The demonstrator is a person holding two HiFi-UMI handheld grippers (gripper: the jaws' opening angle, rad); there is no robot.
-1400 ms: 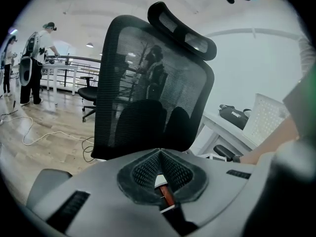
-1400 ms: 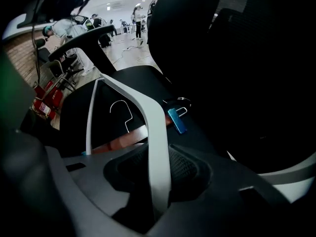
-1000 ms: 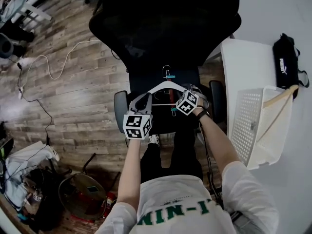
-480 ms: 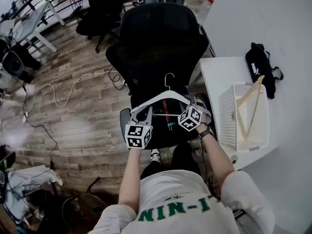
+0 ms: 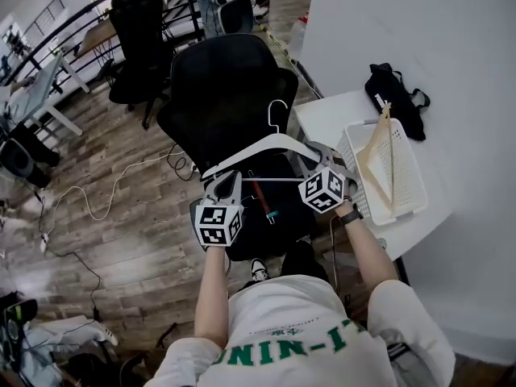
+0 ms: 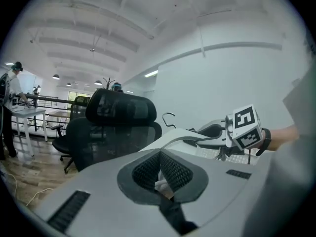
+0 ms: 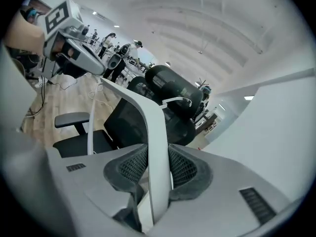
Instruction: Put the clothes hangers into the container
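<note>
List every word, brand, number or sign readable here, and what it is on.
"NIN-I": green print on the person's shirt, partly cut off.
White mark on the black bag: too small to read.
Marker cubes: square patterns, no letters.

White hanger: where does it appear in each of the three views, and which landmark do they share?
Head view: the white hanger is at the centre, hook pointing up.
Left gripper view: white hanger runs from bottom centre up to the right.
Right gripper view: white hanger rises from bottom centre.
Shared landmark: the black office chair beyond it.
</note>
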